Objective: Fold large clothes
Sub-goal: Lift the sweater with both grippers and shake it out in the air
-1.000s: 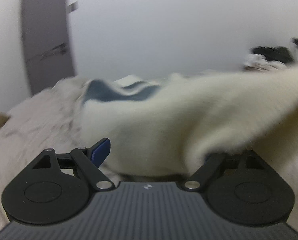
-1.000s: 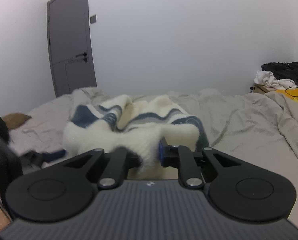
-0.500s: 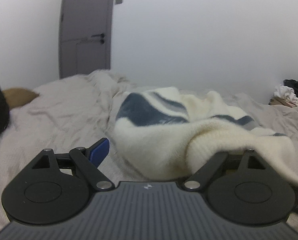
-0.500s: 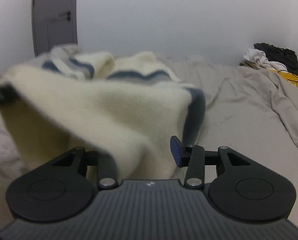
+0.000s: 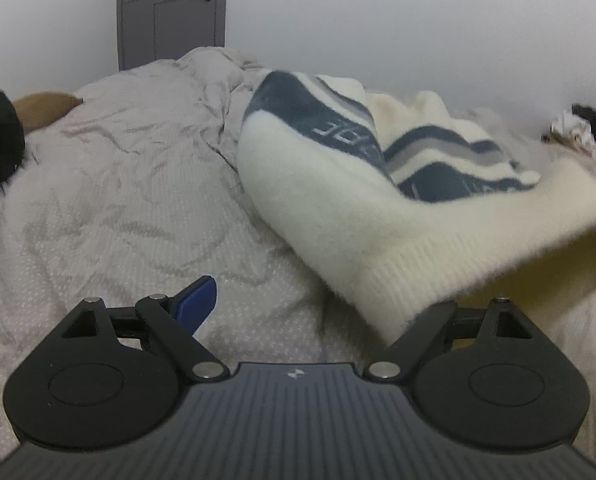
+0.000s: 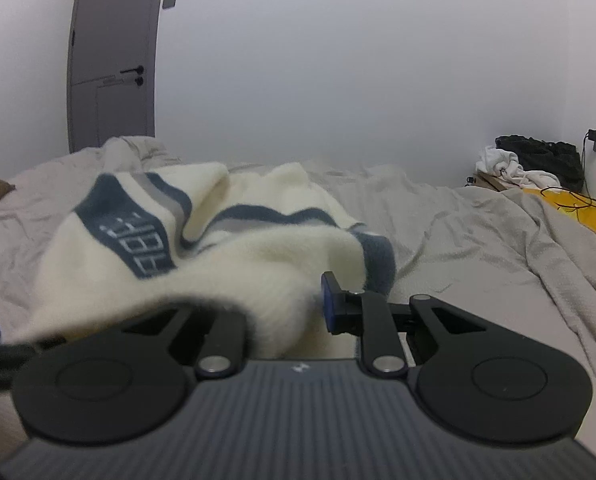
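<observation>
The cream sweater (image 6: 226, 256) with blue stripes lay crumpled on the bed (image 5: 130, 200), not yet folded, while the left gripper (image 5: 321, 304) stood wide open beside its hem and the right gripper (image 6: 286, 308) was closing on a fold.

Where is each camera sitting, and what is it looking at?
Left wrist: on the left gripper, facing across the bed toward the door; wide-open fingers, sweater hem over the right one.
Right wrist: on the right gripper, facing the wall and clothes pile; jaws closing with sweater between.
Shared: sweater, bed, door.
</observation>
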